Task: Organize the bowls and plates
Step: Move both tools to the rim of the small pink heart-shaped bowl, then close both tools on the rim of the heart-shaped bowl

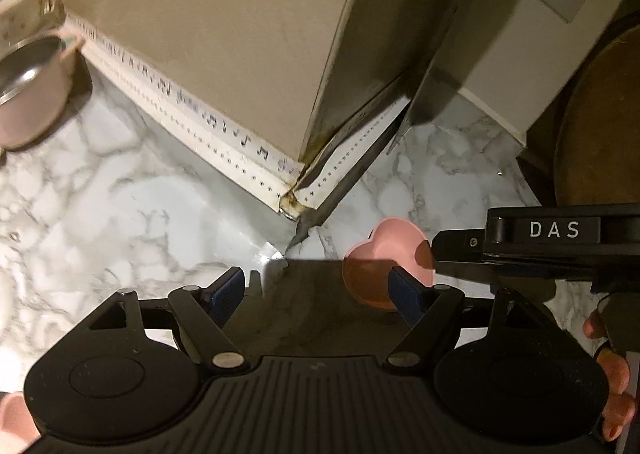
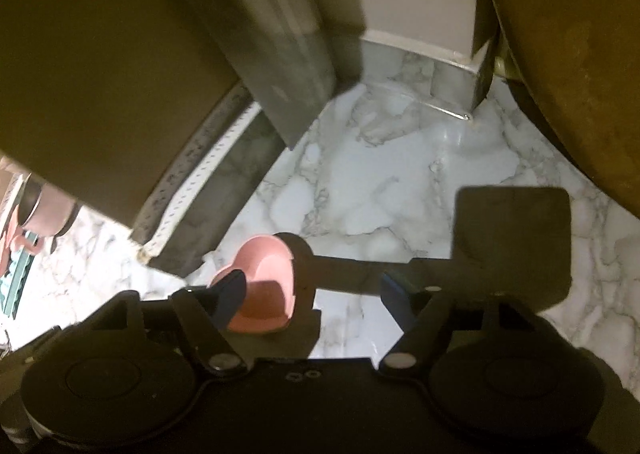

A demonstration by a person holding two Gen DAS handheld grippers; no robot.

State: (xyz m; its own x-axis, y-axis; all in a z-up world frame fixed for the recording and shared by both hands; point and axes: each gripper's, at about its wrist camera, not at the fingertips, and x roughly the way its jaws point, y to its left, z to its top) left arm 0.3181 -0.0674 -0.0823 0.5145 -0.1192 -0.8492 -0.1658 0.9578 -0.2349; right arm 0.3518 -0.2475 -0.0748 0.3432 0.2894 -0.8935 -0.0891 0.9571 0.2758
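A small pink heart-shaped bowl (image 1: 384, 254) sits on the marble counter (image 1: 120, 193). In the left wrist view it lies just beyond my left gripper's right fingertip. My left gripper (image 1: 320, 290) is open and empty. The bowl also shows in the right wrist view (image 2: 264, 282), by the left fingertip of my right gripper (image 2: 316, 294), which is open with nothing between its fingers. The right gripper's black body marked DAS (image 1: 552, 242) reaches in from the right in the left wrist view, beside the bowl.
A pink pot with a steel rim (image 1: 32, 89) stands at the far left. A beige cabinet corner with a patterned trim strip (image 1: 224, 53) rises behind the counter. A white appliance (image 1: 532, 25) and a round wooden board (image 1: 600, 125) stand at the right.
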